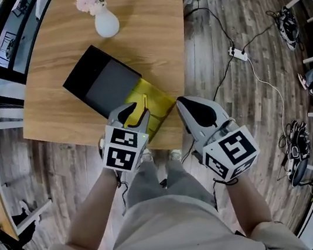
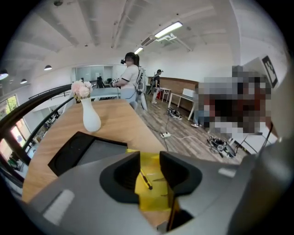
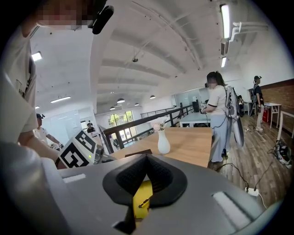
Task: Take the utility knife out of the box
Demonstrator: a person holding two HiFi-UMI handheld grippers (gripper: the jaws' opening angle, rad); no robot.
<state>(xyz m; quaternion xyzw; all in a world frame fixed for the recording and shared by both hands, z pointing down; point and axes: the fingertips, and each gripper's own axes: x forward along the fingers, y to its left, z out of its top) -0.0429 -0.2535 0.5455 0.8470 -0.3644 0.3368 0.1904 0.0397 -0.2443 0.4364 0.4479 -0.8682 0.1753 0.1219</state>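
A shallow yellow box (image 1: 161, 100) lies open near the front edge of the wooden table (image 1: 146, 28). The utility knife (image 1: 144, 107), slim and yellow with a dark tip, rests inside it. My left gripper (image 1: 137, 114) hangs just over the box's near left part, open. In the left gripper view the knife (image 2: 146, 180) shows through the gap between the jaws of the left gripper (image 2: 149, 158), untouched. My right gripper (image 1: 188, 105) hovers at the box's right corner, its tips together and nothing held. Through the right gripper (image 3: 147, 160) I see a sliver of the yellow box (image 3: 142, 193).
A black lid with a grey inside (image 1: 101, 80) lies against the box's far left side. A white vase of pink flowers (image 1: 106, 23) stands further back. A power strip (image 1: 238, 53) and cables lie on the floor to the right. A person (image 2: 131, 80) stands beyond the table.
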